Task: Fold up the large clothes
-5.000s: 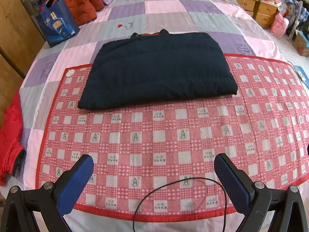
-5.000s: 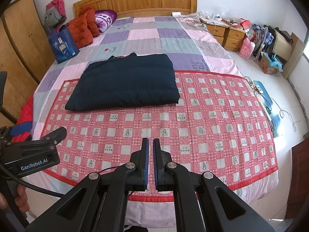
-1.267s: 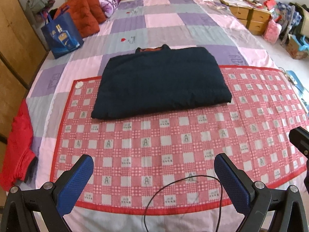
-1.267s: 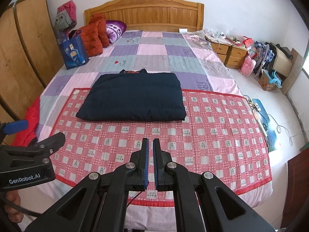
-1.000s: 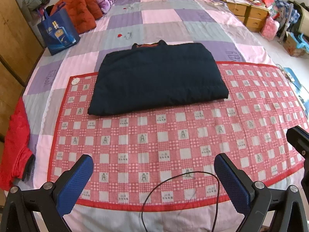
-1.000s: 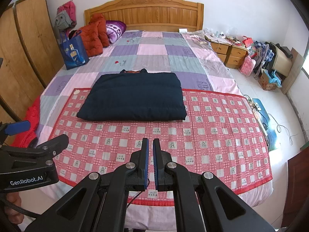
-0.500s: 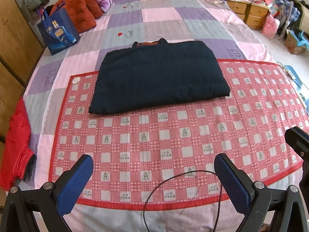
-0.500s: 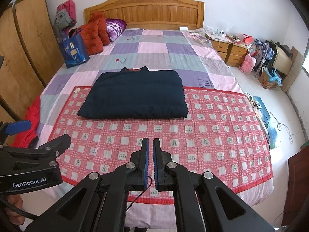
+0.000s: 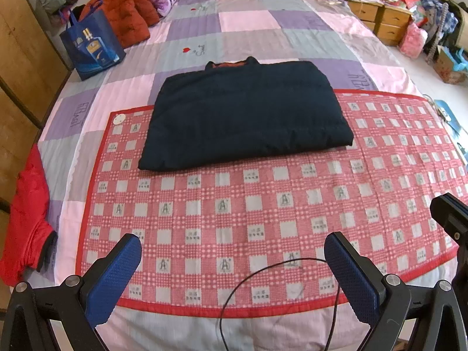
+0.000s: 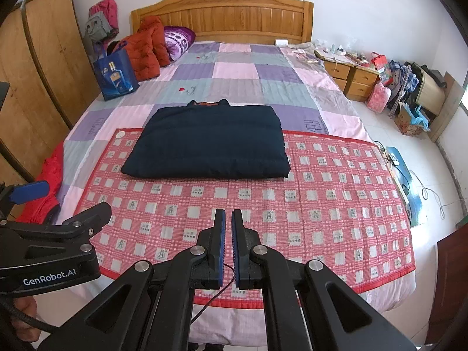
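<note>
Bed (image 10: 336,120) w/ patchwork quilt filled the view. Red checked mat (image 10: 321,193) lay across the bed's near end. Dark folded jacket (image 10: 207,143), collar toward the headboard, sat on the mat's far edge, half over onto the quilt. Blue bag (image 10: 117,76) stood at the bed's left side, nr the pillows. Left gripper (image 9: 232,266) hovered over the mat's near hem, jaws wide apart, empty. Right gripper (image 10: 228,244), also above the near hem, jaws together on nothing. Thin black cable (image 9: 248,280) looped over the hem.
</note>
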Available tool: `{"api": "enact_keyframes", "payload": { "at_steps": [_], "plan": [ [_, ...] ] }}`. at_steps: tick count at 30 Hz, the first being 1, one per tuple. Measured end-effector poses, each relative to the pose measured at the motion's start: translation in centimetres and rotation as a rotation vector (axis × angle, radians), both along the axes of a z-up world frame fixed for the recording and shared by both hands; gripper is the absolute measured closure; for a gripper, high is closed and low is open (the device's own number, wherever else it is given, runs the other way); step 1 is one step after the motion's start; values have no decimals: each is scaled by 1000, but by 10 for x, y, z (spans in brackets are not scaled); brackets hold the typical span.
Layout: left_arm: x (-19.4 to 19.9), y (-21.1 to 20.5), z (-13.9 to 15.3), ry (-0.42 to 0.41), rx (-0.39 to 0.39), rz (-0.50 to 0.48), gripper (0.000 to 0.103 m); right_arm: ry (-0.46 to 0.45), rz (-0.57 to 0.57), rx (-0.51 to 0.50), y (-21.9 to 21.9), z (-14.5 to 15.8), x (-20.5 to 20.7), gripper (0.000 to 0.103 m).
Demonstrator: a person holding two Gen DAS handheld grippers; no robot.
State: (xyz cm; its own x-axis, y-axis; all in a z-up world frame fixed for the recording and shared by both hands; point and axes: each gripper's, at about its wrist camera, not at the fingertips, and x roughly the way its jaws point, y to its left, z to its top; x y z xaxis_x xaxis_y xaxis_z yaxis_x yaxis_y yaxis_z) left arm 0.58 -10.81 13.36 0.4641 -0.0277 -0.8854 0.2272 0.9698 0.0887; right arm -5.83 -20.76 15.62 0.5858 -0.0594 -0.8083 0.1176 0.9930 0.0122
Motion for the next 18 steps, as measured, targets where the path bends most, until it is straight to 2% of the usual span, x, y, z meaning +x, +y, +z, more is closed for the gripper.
{"api": "enact_keyframes", "payload": {
  "at_steps": [18],
  "plan": [
    [1, 4, -2, -3, 2, 4, 0, -2, 3, -4, 5, 0, 2, 98]
  ]
}}
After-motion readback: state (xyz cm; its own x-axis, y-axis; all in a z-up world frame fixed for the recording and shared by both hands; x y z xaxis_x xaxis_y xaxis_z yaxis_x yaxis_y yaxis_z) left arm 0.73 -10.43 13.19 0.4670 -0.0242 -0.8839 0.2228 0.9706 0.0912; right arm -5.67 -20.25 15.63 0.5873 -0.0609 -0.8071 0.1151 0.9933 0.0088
